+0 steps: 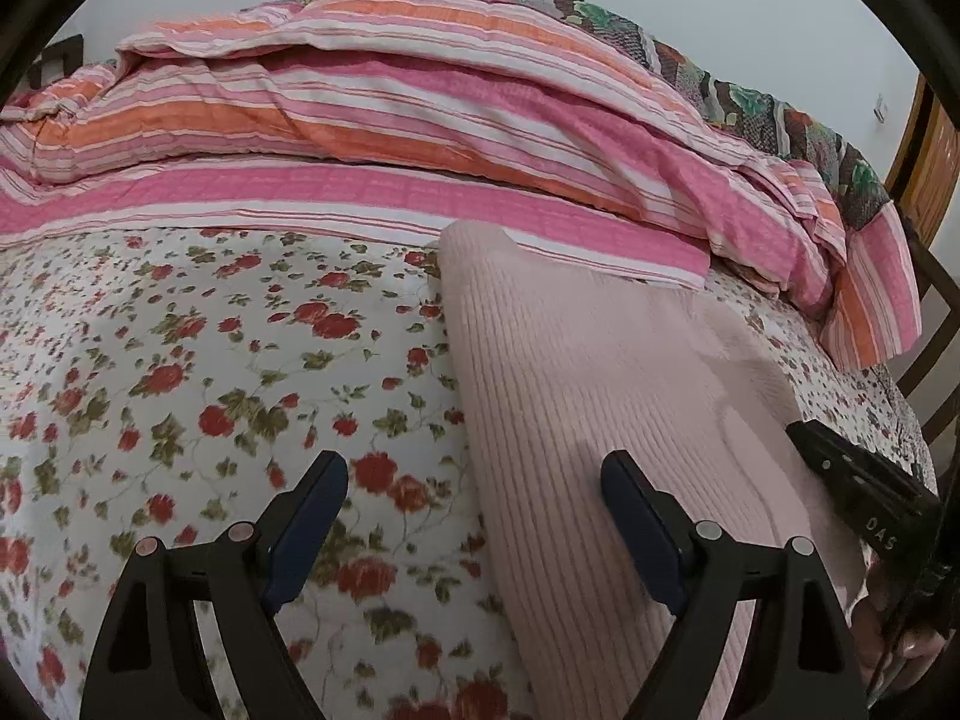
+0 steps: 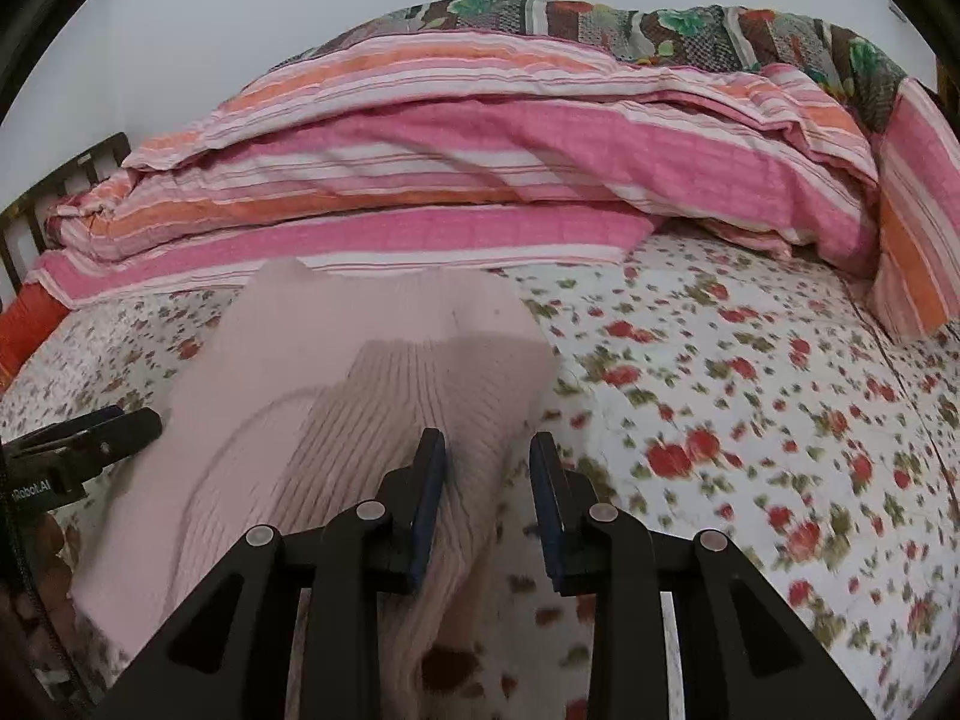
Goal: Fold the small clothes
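1. A pale pink ribbed knit garment (image 1: 600, 372) lies on the bed, on a white sheet printed with red flowers (image 1: 210, 372). Its far end reaches the edge of the folded quilt.

2. The left hand-held gripper (image 1: 474, 516) hovers low over the near part of the bed with its fingers wide apart and nothing between them. Its left finger (image 1: 306, 522) is over the flowered sheet, and its right finger (image 1: 642, 528) is over the garment's left part. The garment's left edge runs between the two.

3. In the right wrist view the garment (image 2: 384, 384) shows a folded layer whose ribbed upper fold rises toward the camera. The right hand-held gripper (image 2: 489, 510) is over its right edge, fingers apart with a moderate gap. The left finger (image 2: 429, 504) lies against the ribbed fold. The right finger (image 2: 549, 510) is over the sheet (image 2: 750, 420), just beside the cloth. Nothing is pinched.

4. Each gripper shows in the other's camera: the right one (image 1: 864, 480) at the garment's right edge, the left one (image 2: 84, 450) at the garment's left edge.

5. At the far side of the bed a pink, orange and white striped quilt (image 1: 390, 120) is piled in thick folds. Behind it lies a dark patchwork blanket with green and red patches (image 2: 660, 30), against a plain pale wall (image 2: 300, 30).

6. A dark slatted bed frame (image 2: 66, 180) shows at the far left in the right wrist view.
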Demonstrator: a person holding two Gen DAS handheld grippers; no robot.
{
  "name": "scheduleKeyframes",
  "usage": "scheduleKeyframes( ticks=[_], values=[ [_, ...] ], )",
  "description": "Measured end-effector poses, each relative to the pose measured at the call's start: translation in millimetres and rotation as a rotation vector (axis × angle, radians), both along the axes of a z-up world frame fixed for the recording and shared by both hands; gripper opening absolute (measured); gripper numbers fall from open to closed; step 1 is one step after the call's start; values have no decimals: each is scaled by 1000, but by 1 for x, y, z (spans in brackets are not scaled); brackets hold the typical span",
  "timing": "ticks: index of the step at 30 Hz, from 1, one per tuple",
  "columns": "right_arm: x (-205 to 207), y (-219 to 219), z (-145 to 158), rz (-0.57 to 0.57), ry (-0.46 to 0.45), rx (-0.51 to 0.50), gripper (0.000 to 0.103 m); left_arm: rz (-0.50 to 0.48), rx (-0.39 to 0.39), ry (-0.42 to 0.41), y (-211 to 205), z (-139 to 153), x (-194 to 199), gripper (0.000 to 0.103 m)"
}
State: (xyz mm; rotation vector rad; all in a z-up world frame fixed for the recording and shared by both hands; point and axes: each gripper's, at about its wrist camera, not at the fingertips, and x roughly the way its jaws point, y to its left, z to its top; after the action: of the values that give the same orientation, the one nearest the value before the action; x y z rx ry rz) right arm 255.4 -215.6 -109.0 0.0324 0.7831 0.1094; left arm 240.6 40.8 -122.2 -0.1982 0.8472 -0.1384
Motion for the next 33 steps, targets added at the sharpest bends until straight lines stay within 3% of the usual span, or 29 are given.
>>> scheduleKeyframes(
  ticks=[4, 9, 12, 18, 22, 31, 32, 33],
  values=[
    [-18, 0, 10, 28, -11, 56, 33, -15, 0, -1, -2, 8, -14, 85],
    [-30, 10, -9, 21, 29, -27, 33, -29, 31, 20, -9, 7, -36, 86],
    [-37, 4, -13, -4, 38, -8, 33, -32, 72, 48, -14, 0, -44, 86],
    [-66, 6, 25, -6, 5, -33, 35, -16, 54, 33, -6, 27, -69, 85],
    [-94, 10, 51, 5, -31, -48, 49, -9, 72, -18, -9, 52, -89, 85],
    [-154, 10, 89, -1, -21, -26, 51, 23, 125, -93, -20, 98, -149, 86],
    [-158, 11, 90, 5, -18, -25, 54, 24, 125, -102, -20, 102, -154, 86],
    [-165, 12, 92, 7, -21, -24, 64, 27, 127, -112, -20, 106, -161, 86]
  ],
)
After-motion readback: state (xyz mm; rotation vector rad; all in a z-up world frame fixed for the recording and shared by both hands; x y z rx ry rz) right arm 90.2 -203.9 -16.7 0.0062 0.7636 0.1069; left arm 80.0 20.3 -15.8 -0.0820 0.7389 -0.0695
